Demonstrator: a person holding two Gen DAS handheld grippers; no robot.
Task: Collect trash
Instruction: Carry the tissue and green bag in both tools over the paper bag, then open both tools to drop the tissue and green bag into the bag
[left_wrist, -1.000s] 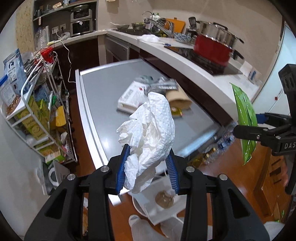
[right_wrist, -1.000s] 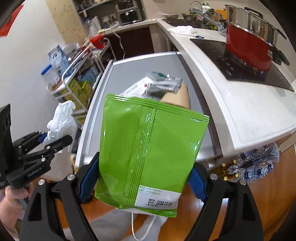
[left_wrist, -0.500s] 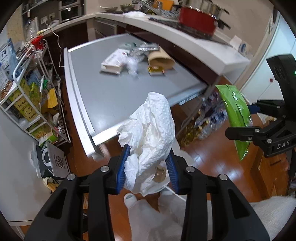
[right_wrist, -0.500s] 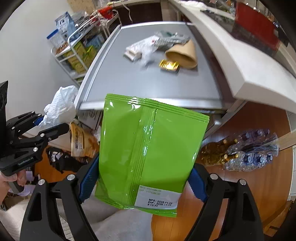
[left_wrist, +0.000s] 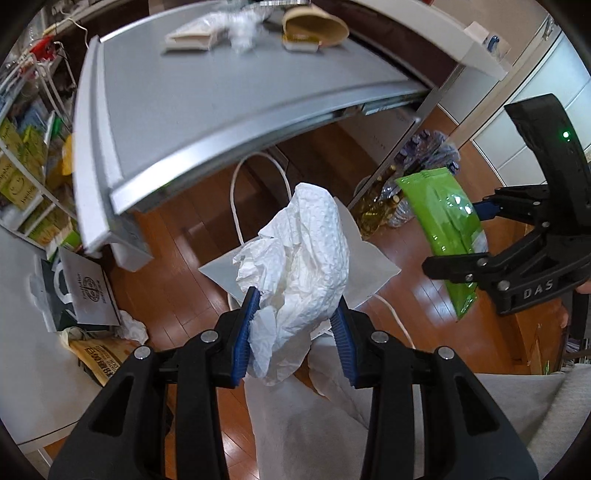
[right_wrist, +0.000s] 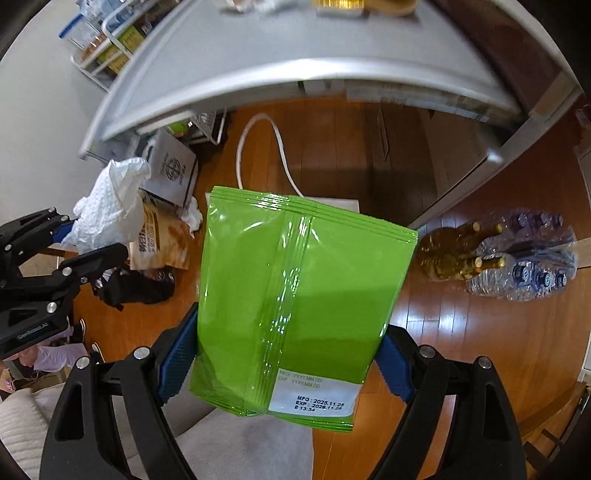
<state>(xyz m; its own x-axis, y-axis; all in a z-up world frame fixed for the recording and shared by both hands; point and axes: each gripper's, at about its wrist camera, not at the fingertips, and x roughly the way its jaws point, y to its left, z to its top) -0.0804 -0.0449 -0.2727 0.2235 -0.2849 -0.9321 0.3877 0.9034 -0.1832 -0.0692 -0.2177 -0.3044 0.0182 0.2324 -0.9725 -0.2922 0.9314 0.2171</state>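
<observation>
Carrying trash floorward: left tongs (left_wrist: 293, 334) clamp crumpled paper towel (left_wrist: 301, 266), right tongs (right_wrist: 282, 360) grip green pouch (right_wrist: 295, 295); release only above the white bag (left_wrist: 365, 258).

grey table (left_wrist: 221, 92): paper cup (left_wrist: 314, 26), white packet (left_wrist: 190, 37). wood floor (right_wrist: 424, 314): bottle packs (right_wrist: 517, 254).

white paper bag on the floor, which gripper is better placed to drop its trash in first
Probably left: the left gripper holds the crumpled paper towel right over the white paper bag; the right gripper's green pouch hangs off to the side.
</observation>
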